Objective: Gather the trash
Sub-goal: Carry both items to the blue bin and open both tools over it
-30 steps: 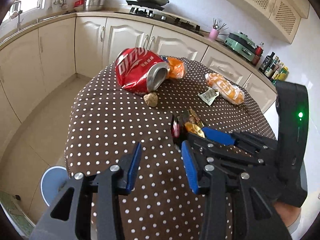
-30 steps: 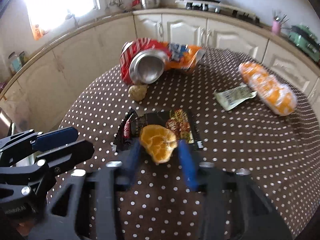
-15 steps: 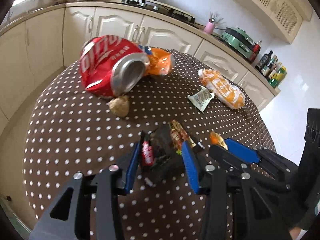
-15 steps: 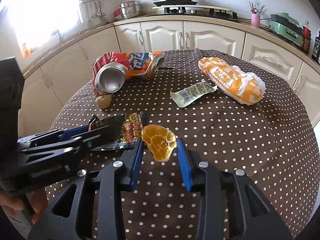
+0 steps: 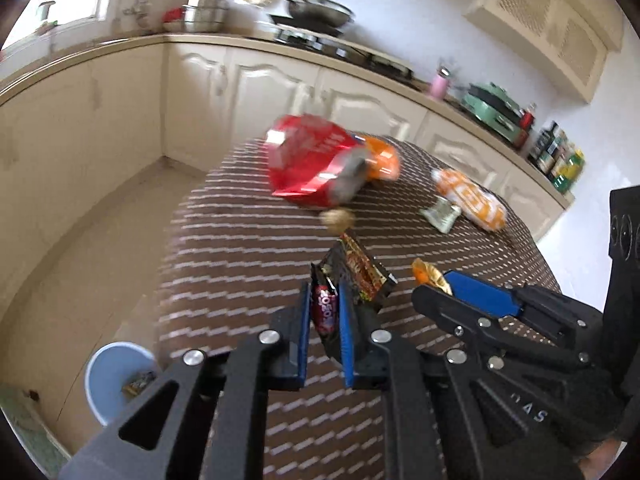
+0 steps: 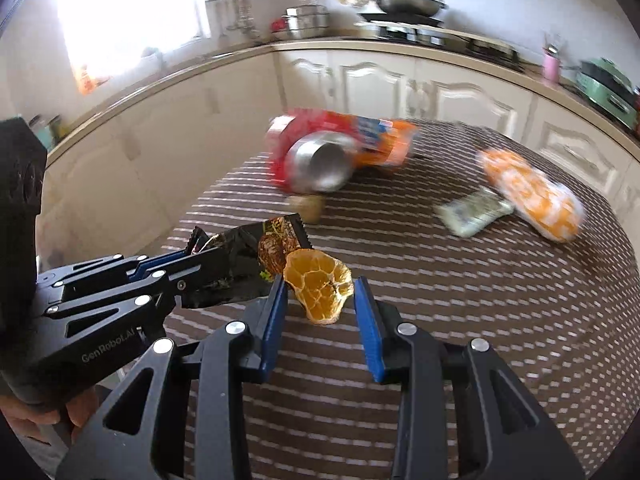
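A black snack wrapper (image 5: 362,268) with red and yellow print stands between the blue pads of my left gripper (image 5: 325,292), whose jaws are closing and pinch its near end. In the right wrist view the wrapper (image 6: 240,256) hangs from that gripper above the dotted tablecloth. My right gripper (image 6: 320,282) is shut on a piece of orange peel (image 6: 318,292), both pads touching its edges. The peel (image 5: 430,274) also shows at that gripper's tip in the left wrist view. Both pictures are blurred by motion.
On the round table (image 5: 240,260) lie a crushed red can (image 5: 308,168), an orange packet (image 5: 380,160) behind it, a brownish lump (image 5: 340,220), a small pale wrapper (image 5: 442,214) and an orange-white bag (image 5: 472,200). A blue bin (image 5: 116,380) stands on the floor at left.
My left gripper moved over the black wrapper, closed on it and lifted it off the cloth, drawing back toward the table edge. The right gripper kept the peel and pulled back slightly.
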`<state>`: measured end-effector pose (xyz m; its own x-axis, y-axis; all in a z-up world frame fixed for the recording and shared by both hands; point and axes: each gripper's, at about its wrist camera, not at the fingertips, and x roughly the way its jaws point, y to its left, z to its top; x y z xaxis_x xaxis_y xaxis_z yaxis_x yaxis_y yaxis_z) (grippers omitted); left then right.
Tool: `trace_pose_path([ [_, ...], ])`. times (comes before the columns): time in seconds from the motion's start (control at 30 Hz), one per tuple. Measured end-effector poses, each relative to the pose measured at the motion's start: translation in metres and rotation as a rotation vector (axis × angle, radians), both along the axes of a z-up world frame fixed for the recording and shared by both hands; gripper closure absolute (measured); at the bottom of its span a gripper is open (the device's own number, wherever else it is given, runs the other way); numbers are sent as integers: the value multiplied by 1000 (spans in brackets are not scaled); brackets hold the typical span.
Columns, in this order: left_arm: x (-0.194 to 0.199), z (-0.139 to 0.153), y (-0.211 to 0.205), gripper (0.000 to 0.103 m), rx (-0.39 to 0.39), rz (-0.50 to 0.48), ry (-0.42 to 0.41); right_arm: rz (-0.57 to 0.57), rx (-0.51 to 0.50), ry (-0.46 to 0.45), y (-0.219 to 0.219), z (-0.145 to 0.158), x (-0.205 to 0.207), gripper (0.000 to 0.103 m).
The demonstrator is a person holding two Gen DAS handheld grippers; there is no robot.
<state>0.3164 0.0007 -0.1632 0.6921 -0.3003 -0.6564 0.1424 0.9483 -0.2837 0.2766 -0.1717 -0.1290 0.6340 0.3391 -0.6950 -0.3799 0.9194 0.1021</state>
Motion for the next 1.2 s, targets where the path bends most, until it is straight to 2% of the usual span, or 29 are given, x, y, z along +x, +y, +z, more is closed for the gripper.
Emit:
trace_pose_path([
  [0.23, -48, 7, 95, 91, 29, 179, -31, 180, 13, -10, 98, 2, -19, 70],
  [0.53, -86, -22, 205, 92, -1, 367, 20, 361, 0, 44, 218, -26, -32, 70],
  [0.7, -85, -54, 247, 92, -23, 421, 77, 395, -51, 67, 262, -55, -30, 70],
  [0.8, -76, -76, 268, 92, -52, 441, 119, 400, -64, 111, 280, -77, -18, 70],
  [1.0, -48, -113, 293, 91, -62, 463, 185, 393, -97, 169, 297, -109, 7, 70],
  [1.03, -43, -117, 294, 90, -51, 463, 196, 390, -101, 173, 298, -113, 9, 70],
  [1.1, -35, -126, 295, 80, -9, 474, 223, 385, -112, 181, 302, -120, 13, 70],
  [1.17, -31, -129, 295, 55, 7, 486, 228, 377, -116, 194, 303, -126, 17, 70],
  [1.2, -31, -131, 296, 52, 8, 494, 225, 374, -121, 198, 303, -130, 18, 70],
])
